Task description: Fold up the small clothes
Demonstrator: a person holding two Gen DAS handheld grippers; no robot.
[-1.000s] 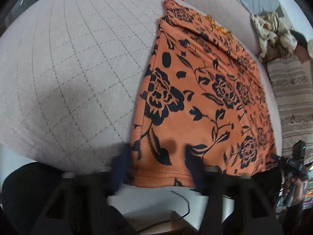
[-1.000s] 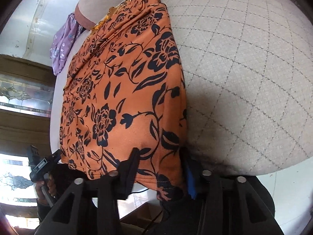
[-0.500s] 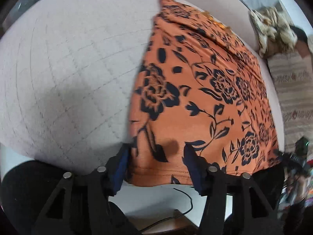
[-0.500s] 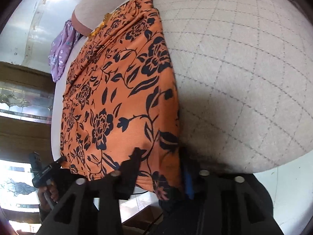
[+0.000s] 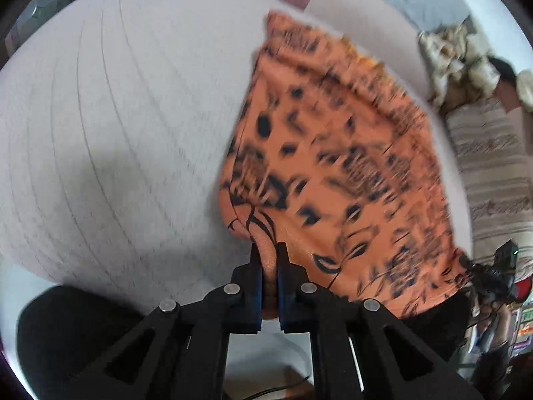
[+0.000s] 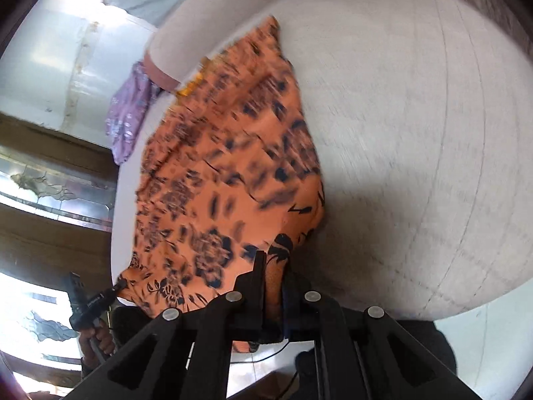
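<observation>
An orange garment with a black flower print (image 5: 339,166) lies on a pale quilted cushion (image 5: 116,133). My left gripper (image 5: 268,250) is shut on the garment's near left hem corner, which is lifted off the cushion. My right gripper (image 6: 274,260) is shut on the near right hem corner of the same garment (image 6: 226,166), also lifted. The far end of the garment still rests on the cushion. Both views are blurred by motion.
A striped cushion (image 5: 493,166) and a crumpled beige cloth (image 5: 459,63) lie to the right in the left wrist view. A purple cloth (image 6: 128,113) hangs at the far left in the right wrist view. The quilted cushion (image 6: 416,133) stretches wide beside the garment.
Both grippers have shut on the near hem corners and lifted them up and forward. The garment's near edge has left the cushion's front edge.
</observation>
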